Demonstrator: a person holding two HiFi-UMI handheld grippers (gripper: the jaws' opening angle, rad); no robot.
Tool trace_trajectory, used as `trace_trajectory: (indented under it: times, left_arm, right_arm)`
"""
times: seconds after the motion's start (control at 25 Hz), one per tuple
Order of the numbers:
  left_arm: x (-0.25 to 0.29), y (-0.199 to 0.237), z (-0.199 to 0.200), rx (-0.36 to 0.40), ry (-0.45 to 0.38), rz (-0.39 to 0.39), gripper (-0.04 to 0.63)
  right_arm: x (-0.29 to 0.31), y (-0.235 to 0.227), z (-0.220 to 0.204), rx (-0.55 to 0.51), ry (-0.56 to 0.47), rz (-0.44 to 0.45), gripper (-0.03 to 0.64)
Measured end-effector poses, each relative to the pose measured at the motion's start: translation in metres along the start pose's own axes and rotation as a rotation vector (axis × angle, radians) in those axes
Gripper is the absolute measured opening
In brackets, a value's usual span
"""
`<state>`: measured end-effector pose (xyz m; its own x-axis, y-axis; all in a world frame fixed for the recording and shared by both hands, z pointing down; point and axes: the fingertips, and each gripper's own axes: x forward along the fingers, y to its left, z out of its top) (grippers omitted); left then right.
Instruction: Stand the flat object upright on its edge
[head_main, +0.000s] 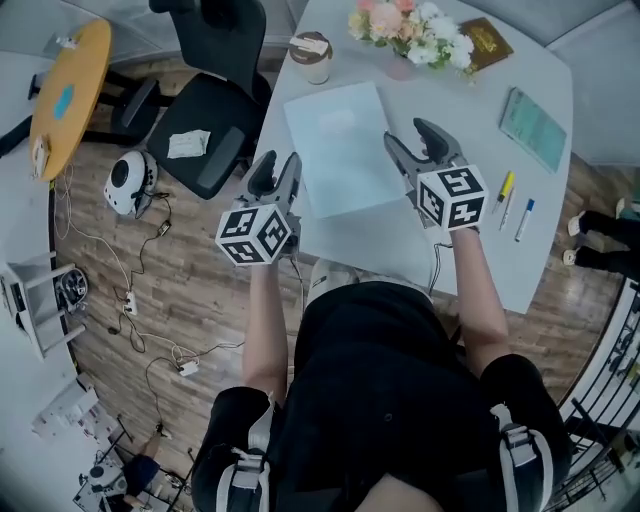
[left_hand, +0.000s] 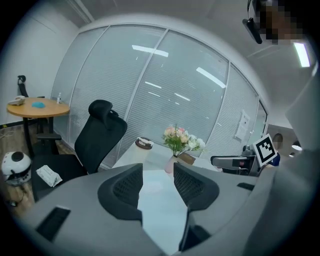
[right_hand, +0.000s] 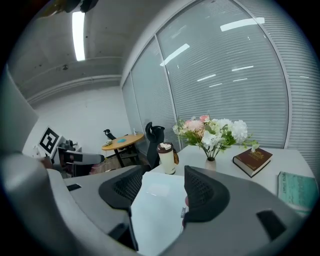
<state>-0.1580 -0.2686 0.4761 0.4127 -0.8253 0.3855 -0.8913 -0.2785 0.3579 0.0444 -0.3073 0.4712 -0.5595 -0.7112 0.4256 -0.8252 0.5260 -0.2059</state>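
**2 open grippers flank the flat sheet lying on the bench**

At the far left of the head view a round orange table (head_main: 70, 85) stands over the wooden floor. A white helmet-like object (head_main: 130, 183) lies among cables below it. Next comes a black office chair (head_main: 205, 110) with a crumpled white paper (head_main: 188, 144) on its seat.

The left gripper (head_main: 280, 165) hangs at the left edge of the white bench (head_main: 380, 240), just beside the sheet's near left corner. In the left gripper view its 2 jaws stand spread, with nothing pinched between the left gripper (left_hand: 157, 177) pads. The pale sheet shows through the gap, beyond them.

The flat object (head_main: 345, 145), a pale blue-white rectangular sheet, lies flat on the bench between the 2 grippers. Behind it stand a lidded coffee cup (head_main: 311, 57) and a vase of pink and white flowers (head_main: 410, 30).

The right gripper (head_main: 412, 142) hangs over the sheet's right edge. Its jaws are also apart and clamp nothing. In the right gripper view the sheet (right_hand: 155, 200) lies below and ahead of the right gripper (right_hand: 162, 182) opening. Whether a jaw touches it cannot be told.

Further right lie a brown book (head_main: 485, 42), a teal booklet (head_main: 533, 127) and some pens (head_main: 505, 190), all well apart from the sheet.
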Motion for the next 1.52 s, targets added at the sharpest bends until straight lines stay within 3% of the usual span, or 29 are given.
trace_trajectory:
  times: [0.52, 1.04, 1.52]
  left_arm:
    - [0.050, 0.056, -0.043, -0.134, 0.124, -0.002, 0.189]
    - [0.092, 0.089, -0.089, -0.244, 0.239, 0.004, 0.189]
    - [0.118, 0.108, -0.111, -0.322, 0.285, 0.010, 0.189]
  right_arm:
    - [0.063, -0.022, -0.050, 0.104, 0.148, 0.007, 0.265]
    - [0.113, -0.049, -0.091, 0.143, 0.256, 0.013, 0.264]
    - [0.143, -0.072, -0.120, 0.178, 0.342, 0.010, 0.264]
